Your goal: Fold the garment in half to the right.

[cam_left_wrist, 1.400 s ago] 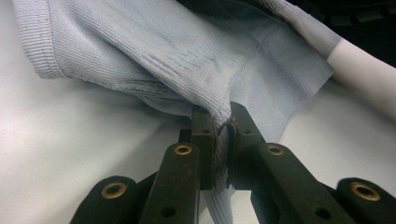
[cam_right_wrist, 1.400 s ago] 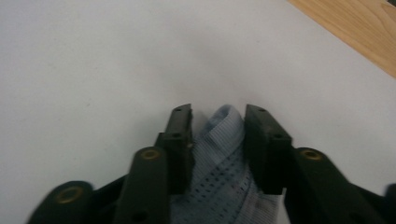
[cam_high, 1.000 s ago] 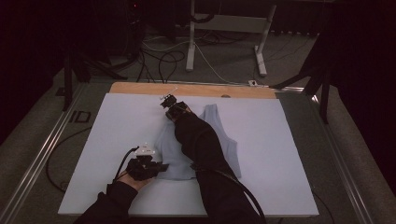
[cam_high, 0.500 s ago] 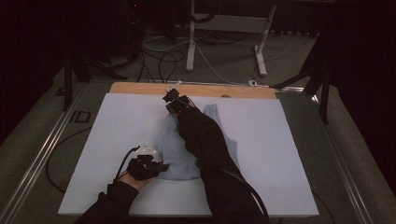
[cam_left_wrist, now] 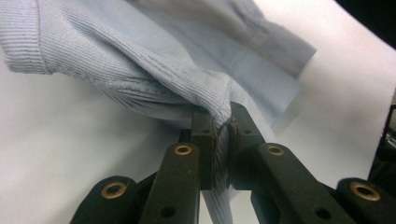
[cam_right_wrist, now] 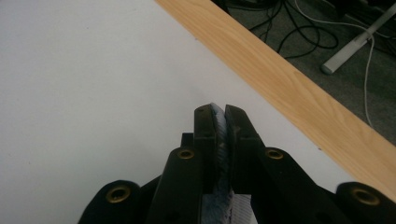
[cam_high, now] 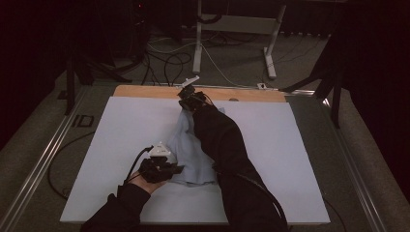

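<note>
pale blue ribbed sweater (cam_left_wrist: pixel 140 70), white sheet (cam_high: pixel 290 145), black tool (cam_left_wrist: pixel 222 140)

Black long sleeves (cam_high: pixel 227 145) cover both forearms, coming in from the bottom of the high view. At lower left there, the left black two-jaw gripper (cam_high: pixel 162 166) carries a pale grey three-cornered plate (cam_high: pixel 158 151) on top, and a black cable (cam_high: pixel 135 163) curls off its left side. Near the top centre, the right black two-jaw gripper (cam_high: pixel 189 99) shows a small white tab (cam_high: pixel 192 80) above it. In the left gripper view, matt black linkage bars (cam_left_wrist: pixel 175 182) rise from the bottom edge, each pinned with round brass-coloured rivets (cam_left_wrist: pixel 183 150). The right gripper view shows the same black bars and brass rivets (cam_right_wrist: pixel 186 153).
</note>
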Demonstrator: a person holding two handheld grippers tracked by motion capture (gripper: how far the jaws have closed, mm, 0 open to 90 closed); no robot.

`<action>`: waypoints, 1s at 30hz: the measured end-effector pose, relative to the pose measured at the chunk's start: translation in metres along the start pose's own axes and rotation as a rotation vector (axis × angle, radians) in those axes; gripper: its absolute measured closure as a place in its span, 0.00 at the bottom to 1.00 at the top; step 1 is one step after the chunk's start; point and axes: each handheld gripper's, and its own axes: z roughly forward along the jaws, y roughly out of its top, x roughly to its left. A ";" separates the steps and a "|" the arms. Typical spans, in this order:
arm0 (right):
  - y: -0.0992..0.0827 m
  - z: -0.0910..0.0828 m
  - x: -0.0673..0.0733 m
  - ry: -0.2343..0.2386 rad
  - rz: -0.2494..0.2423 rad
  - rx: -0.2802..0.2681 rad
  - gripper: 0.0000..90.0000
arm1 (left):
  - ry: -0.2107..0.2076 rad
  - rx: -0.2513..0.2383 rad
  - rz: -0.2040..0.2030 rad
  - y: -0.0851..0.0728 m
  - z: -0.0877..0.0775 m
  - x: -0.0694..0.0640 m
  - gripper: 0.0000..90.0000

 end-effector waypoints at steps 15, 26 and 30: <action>-0.014 -0.034 -0.025 0.007 0.035 -0.059 0.94 | -0.017 0.016 0.062 0.035 0.017 -0.028 0.93; -0.032 -0.050 -0.046 0.004 0.059 -0.086 0.94 | -0.033 0.028 0.097 0.057 0.039 -0.048 0.93; -0.040 -0.054 -0.054 0.001 0.074 -0.096 0.94 | -0.039 0.031 0.107 0.064 0.048 -0.055 0.93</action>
